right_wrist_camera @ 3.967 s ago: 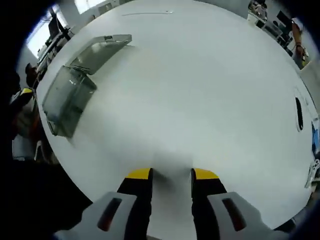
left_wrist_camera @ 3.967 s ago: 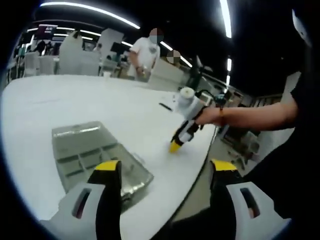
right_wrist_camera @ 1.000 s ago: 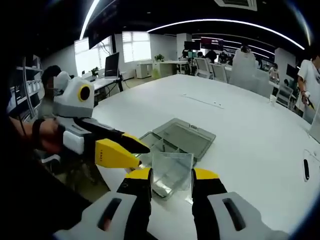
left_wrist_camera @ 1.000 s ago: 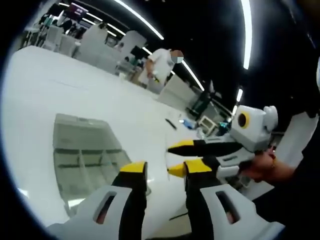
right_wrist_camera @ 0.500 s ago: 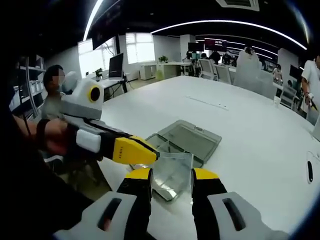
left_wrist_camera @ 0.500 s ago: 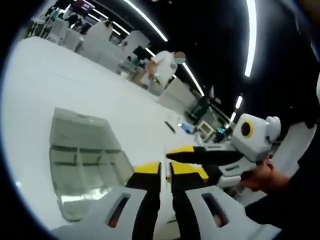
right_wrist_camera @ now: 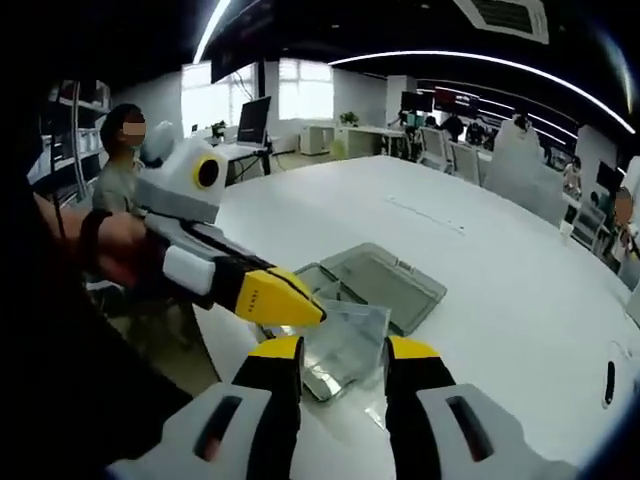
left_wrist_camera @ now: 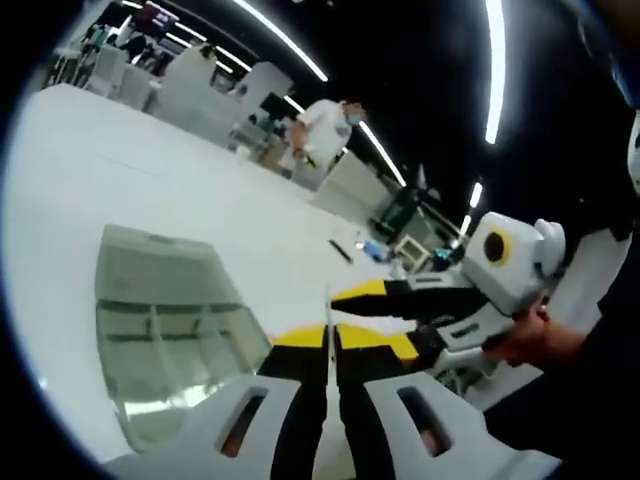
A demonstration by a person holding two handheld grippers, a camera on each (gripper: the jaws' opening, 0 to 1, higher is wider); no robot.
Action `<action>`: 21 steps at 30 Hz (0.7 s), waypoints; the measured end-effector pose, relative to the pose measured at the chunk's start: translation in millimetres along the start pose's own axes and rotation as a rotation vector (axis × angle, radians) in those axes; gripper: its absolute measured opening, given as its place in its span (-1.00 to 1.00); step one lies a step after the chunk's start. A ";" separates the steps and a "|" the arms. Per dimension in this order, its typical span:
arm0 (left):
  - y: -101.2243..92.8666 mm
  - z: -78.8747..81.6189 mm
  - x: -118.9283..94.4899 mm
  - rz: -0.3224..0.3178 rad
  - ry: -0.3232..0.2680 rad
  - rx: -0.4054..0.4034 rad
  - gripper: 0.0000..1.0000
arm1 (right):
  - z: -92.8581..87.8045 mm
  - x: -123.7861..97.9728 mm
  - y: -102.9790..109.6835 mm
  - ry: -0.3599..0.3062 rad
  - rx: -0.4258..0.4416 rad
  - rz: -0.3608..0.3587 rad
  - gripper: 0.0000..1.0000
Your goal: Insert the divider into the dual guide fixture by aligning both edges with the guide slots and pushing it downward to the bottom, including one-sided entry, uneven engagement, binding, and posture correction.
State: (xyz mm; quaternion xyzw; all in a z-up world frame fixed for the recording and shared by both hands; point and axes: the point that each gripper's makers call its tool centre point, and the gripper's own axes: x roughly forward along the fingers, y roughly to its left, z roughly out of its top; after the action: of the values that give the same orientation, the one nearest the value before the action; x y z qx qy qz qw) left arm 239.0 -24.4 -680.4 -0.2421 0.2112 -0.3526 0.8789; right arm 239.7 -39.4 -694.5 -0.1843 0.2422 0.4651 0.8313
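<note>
Left gripper [left_wrist_camera: 330, 338] newly clamped on edge-on divider [right_wrist_camera: 345, 340]; fixture [left_wrist_camera: 160, 330] blurred

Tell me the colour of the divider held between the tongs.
Clear and colourless: the divider is see-through plastic, showing the open case behind it. Best seen in the right gripper view.

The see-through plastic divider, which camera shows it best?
The right gripper view: the clear flat plastic divider faces the camera there, held between the right tongs with the left tongs pinching its edge. In the left gripper view it is edge-on, a thin pale line between the left tongs.
</note>
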 end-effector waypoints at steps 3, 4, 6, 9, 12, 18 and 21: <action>-1.6 -1.4 -0.6 0.007 0.017 0.043 -1.00 | -0.8 -2.1 -2.0 0.004 0.000 0.006 -0.45; -2.1 -1.3 -1.2 0.010 0.018 0.061 -1.00 | -1.5 -2.3 -2.4 0.007 0.001 0.006 -0.43; -1.5 -3.2 -3.2 0.020 0.031 0.098 -1.00 | -1.1 -2.7 -2.0 0.004 -0.017 0.011 -0.42; -0.3 -6.2 -5.2 0.035 0.050 0.140 -1.00 | -1.4 -2.8 -1.2 0.008 -0.046 0.017 -0.44; -0.4 -9.1 -10.6 0.050 0.083 0.219 -1.00 | 0.5 -6.1 1.6 0.025 -0.104 0.024 -0.45; -3.3 -14.1 -13.4 0.048 0.111 0.314 -1.00 | -1.0 -3.5 4.7 0.053 -0.200 0.055 -0.45; -3.3 -19.0 -14.6 0.057 0.135 0.352 -1.00 | -0.9 -2.4 6.9 0.070 -0.247 0.076 -0.47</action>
State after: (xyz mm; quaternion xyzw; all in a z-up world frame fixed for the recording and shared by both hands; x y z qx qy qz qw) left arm 217.4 -21.2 -690.7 -0.0543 0.2113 -0.3745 0.9012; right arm 232.4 -38.1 -694.4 -0.2920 0.2185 0.5159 0.7751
